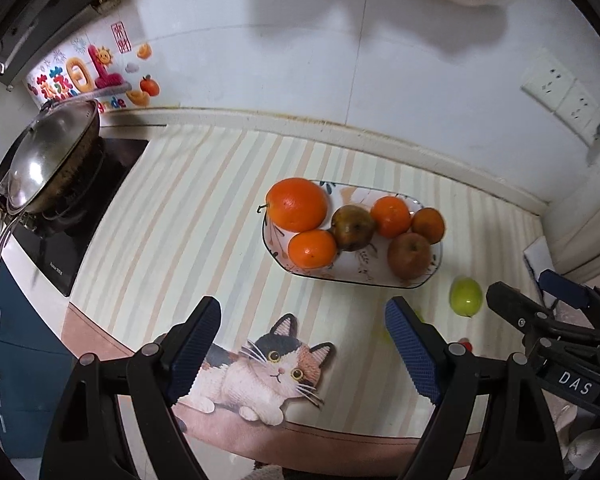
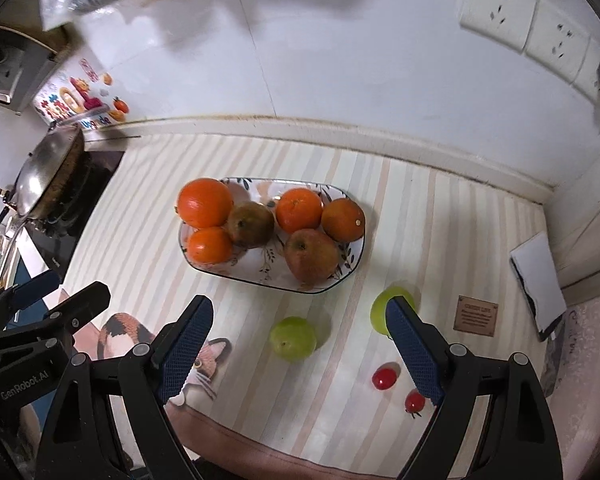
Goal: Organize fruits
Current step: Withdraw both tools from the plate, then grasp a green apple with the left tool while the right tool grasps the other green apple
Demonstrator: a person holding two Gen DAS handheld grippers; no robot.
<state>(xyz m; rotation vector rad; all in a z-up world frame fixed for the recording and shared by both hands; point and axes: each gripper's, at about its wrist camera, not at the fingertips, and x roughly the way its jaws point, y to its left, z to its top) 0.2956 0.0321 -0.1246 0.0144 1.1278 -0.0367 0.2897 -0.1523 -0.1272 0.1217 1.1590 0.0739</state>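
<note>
Readable text sits on the two gripper bodies and a wall sticker.

"DAS" on a white-lettered label (image 1: pixel 575 383) on the right gripper's body, lower right of the left wrist view; "GenRobot.AI" (image 2: pixel 27 386) on the left gripper's body, lower left of the right wrist view; a large "10" on the wall sticker (image 1: pixel 90 70), upper left; the brown plaque (image 2: pixel 475 315) on the counter is too small to read.

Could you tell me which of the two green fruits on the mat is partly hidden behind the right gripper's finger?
The green fruit on the right, nearer the brown label; a finger of the right gripper covers its lower part. The other green fruit lies fully visible between the fingers.
</note>
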